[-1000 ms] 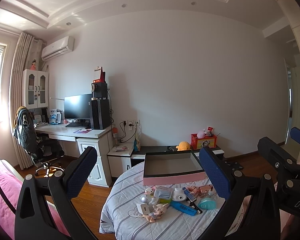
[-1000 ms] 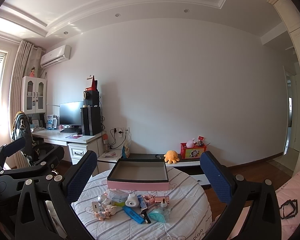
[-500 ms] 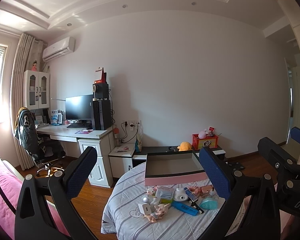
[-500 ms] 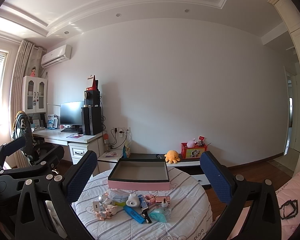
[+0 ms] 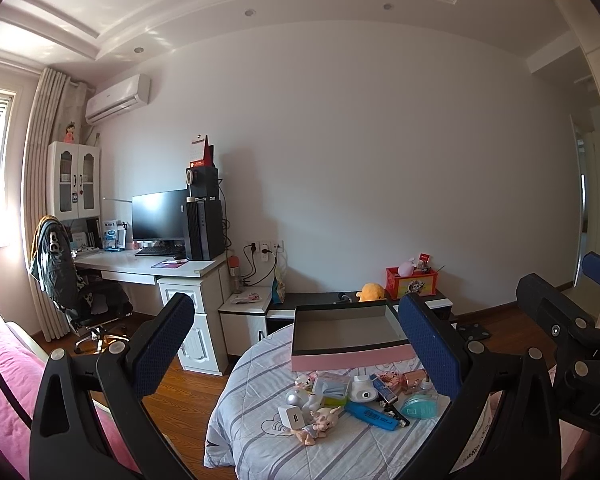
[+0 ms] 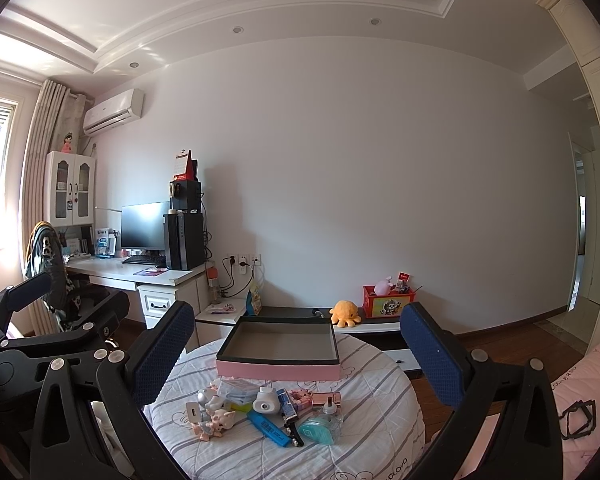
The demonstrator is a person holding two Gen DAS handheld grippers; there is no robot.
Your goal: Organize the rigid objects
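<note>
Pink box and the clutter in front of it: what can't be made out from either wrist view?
- Pink box: floor partly hidden by its near wall.
- Left view: the left gripper's right finger covers the box's right corner.
- Small items: overlapping, too small to identify individually.
- Round table: near edge cut off.

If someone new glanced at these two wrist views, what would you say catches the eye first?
Probably the pink tray with its dark, empty inside, at the far side of the round table with the striped cloth. In front of it lies a jumble of small items, among them a blue marker and a teal round case. Both grippers, left and right, hang open above the table, holding nothing.
</note>
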